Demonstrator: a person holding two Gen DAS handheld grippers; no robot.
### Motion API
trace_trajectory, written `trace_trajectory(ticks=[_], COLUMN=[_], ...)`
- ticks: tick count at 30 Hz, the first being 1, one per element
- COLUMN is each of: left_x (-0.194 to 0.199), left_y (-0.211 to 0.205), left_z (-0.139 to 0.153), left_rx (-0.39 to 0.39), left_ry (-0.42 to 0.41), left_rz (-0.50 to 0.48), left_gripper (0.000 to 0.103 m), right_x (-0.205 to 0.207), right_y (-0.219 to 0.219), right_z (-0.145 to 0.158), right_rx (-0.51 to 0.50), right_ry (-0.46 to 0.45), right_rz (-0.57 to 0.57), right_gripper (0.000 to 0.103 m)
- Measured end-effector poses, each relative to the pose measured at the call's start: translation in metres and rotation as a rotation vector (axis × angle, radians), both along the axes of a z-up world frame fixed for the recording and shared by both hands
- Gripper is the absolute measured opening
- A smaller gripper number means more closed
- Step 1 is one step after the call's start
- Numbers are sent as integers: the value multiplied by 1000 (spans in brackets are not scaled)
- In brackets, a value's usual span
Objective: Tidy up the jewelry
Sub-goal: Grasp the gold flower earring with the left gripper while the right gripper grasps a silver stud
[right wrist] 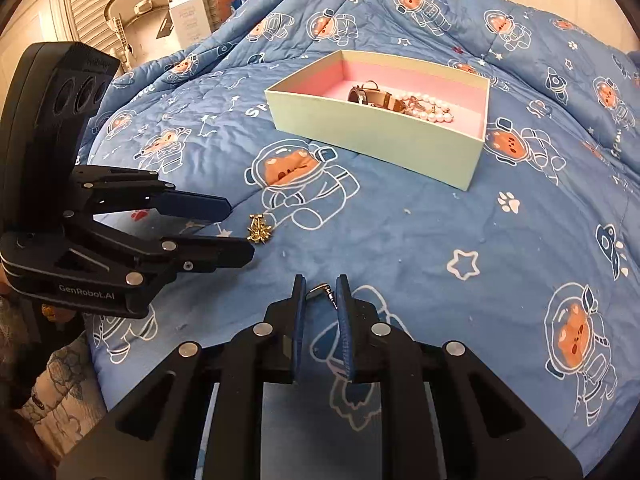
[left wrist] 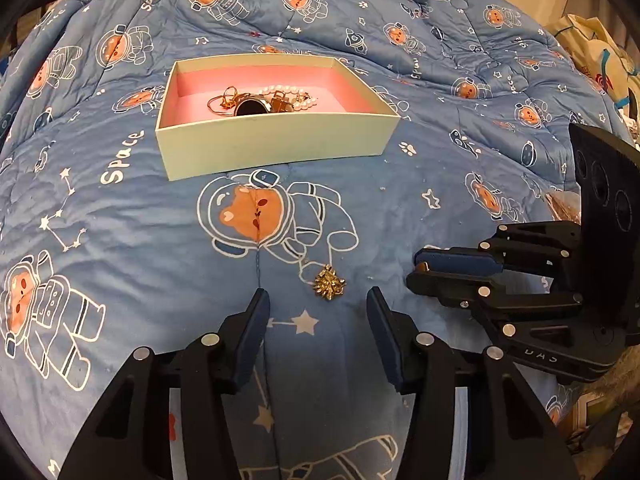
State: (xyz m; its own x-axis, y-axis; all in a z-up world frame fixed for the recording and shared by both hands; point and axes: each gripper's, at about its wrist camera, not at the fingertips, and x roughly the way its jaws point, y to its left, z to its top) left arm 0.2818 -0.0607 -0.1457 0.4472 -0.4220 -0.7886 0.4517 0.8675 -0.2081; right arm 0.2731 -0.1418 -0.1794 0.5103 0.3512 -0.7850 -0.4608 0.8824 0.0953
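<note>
Left hand-held gripper (left wrist: 318,306) hangs over the bed quilt (left wrist: 120,220), jaws apart, nothing pinched. The gold brooch-like piece (left wrist: 329,282) lies flat on the quilt just ahead of the tips and between their lines, slightly toward the right pad. No pad touches it.

Right hand-held gripper (right wrist: 320,292) is nearly closed, clamped on a small silver clasp or ring (right wrist: 320,290) that pokes out at the tips. What exactly it is stays unclear; too small and partly hidden by the pads.

From the right wrist view the gold piece (right wrist: 260,230) sits right at the left gripper's fingertips, with its long axis running roughly along the direction the left gripper points. It looks compact, so grasp angle matters little.

The box (left wrist: 276,148) (pale green outside, pink inside) sits on the quilt well beyond the gold piece, straight ahead of the left gripper. It already holds a watch (left wrist: 252,106), a pearl strand (left wrist: 288,92) and a thin gold chain (left wrist: 222,100).

My read:
- The left gripper is much nearer the gold piece; the right one is busy with its own item.
- A short push forward and down, then closing, should get it.
- Risk: the soft quilt gives under the tips, so the pads may pinch fabric along with the metal.
</note>
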Motion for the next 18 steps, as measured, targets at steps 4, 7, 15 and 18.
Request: trace_trajectory(ticks=[4,7,15,18], left_x=[6,8,8,7], left_y=[-11,-16,-18,-17], left_z=[-3,-5,-6,-6], left_rx=[13,8,17,5], left_ry=[11,21,19,20], left_rz=[-3,1,8,14], left_gripper=[33,29,17,17], right_x=[-1,-2,-1,-1], right_y=[-6,-7,-6,-7], right_z=[0,-1,-4,-4], right_rx=[18,24,30,33], right_ry=[8,10,19,20], right_rz=[-21,-32,-47,-54], right_gripper=[16,16,16,16])
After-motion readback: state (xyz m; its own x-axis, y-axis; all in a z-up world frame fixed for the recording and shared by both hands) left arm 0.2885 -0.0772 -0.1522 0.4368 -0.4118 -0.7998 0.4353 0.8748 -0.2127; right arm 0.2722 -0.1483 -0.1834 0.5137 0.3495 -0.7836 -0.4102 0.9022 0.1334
